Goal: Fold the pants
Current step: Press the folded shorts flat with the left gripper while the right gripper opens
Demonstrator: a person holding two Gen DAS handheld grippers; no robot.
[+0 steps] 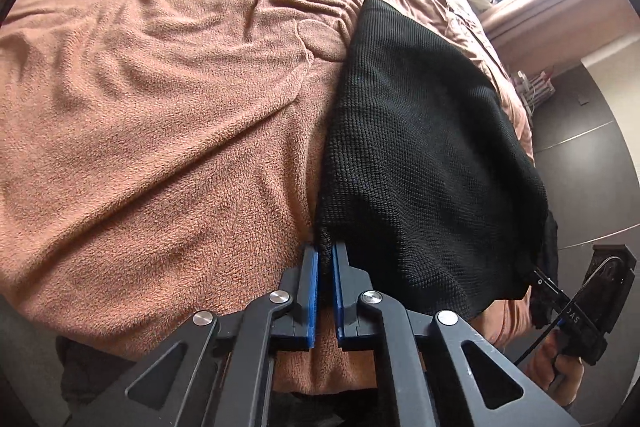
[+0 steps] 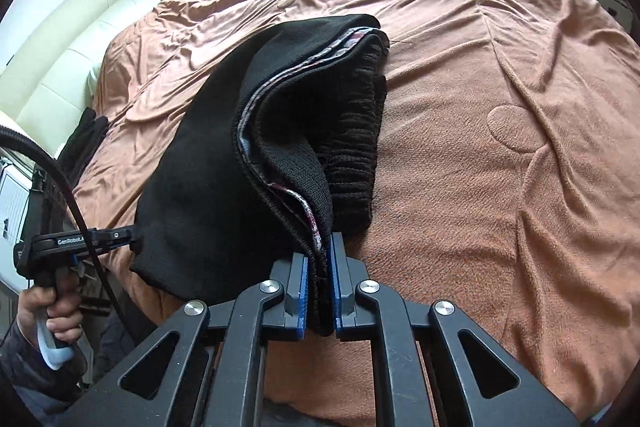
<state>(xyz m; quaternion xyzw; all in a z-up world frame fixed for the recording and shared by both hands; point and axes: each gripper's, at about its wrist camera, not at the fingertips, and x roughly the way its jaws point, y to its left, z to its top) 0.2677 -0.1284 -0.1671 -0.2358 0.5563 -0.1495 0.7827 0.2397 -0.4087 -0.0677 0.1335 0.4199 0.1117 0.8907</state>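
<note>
Gripping the near edge of the black pants (image 2: 224,155) with both the left gripper (image 1: 325,259) and right gripper (image 2: 318,255) clamped, you should next carry it across the bed (image 2: 480,147) evenly.

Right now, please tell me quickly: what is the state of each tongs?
Left tongs: closed on a corner of the black pants.
Right tongs: closed on the layered edge of the black pants.
</note>
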